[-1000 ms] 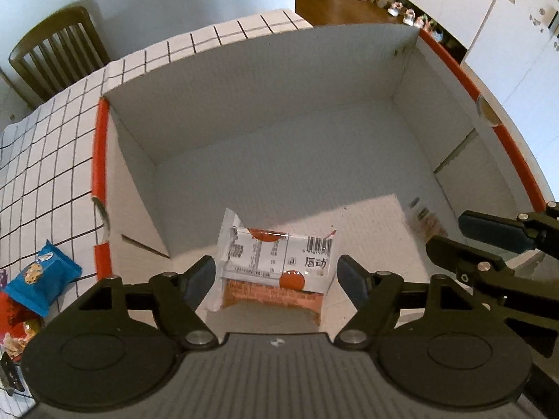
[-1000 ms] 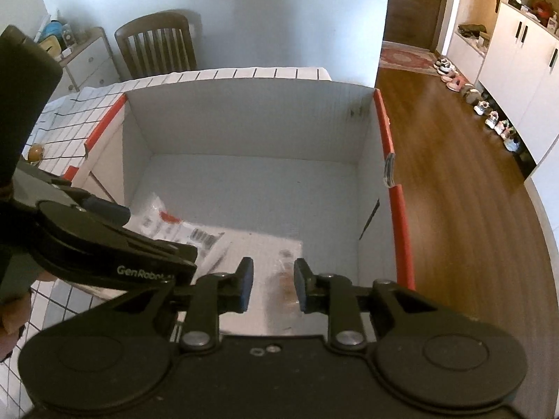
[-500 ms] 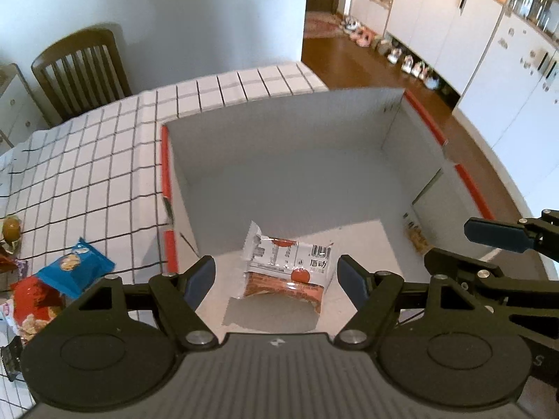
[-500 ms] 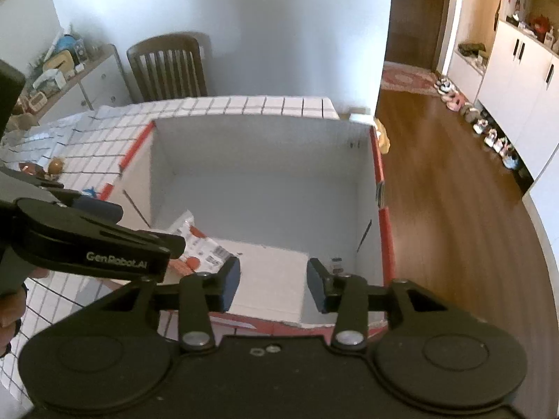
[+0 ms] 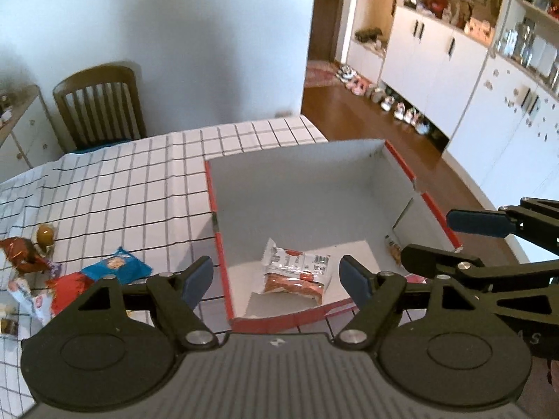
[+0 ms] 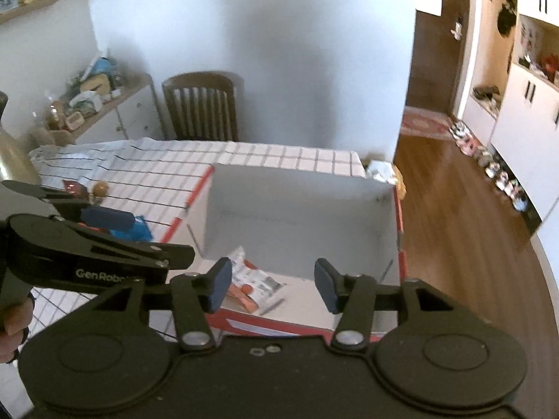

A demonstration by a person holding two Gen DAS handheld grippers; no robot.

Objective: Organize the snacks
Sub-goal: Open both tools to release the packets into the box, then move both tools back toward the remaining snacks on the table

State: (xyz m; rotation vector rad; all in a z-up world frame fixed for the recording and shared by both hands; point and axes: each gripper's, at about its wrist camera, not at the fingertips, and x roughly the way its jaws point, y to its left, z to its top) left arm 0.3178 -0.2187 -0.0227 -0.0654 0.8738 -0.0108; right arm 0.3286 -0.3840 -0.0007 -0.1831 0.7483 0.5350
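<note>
A red-edged white cardboard box [image 5: 401,162] [image 6: 398,216] stands on the checked tablecloth. A white and orange snack packet [image 5: 297,274] [image 6: 249,284] lies on its floor near the front wall. A small snack [image 5: 394,249] lies by the right wall. My left gripper [image 5: 277,276] is open and empty, above the box's front edge. My right gripper [image 6: 272,284] is open and empty, also above the front edge; it shows in the left wrist view [image 5: 443,241]. Loose snacks lie left of the box: a blue packet [image 5: 117,267] [image 6: 134,228], a red one [image 5: 66,288].
More wrapped snacks [image 5: 24,249] and a round brown one [image 5: 45,234] lie at the table's left. A wooden chair [image 5: 99,104] stands behind the table. A sideboard [image 6: 91,111] is at the back left; wood floor and white cupboards [image 5: 489,80] are to the right.
Both grippers have risen and pulled back from inside the box to above its front edge. The right gripper has opened wider, leaving the small snack in the box.
</note>
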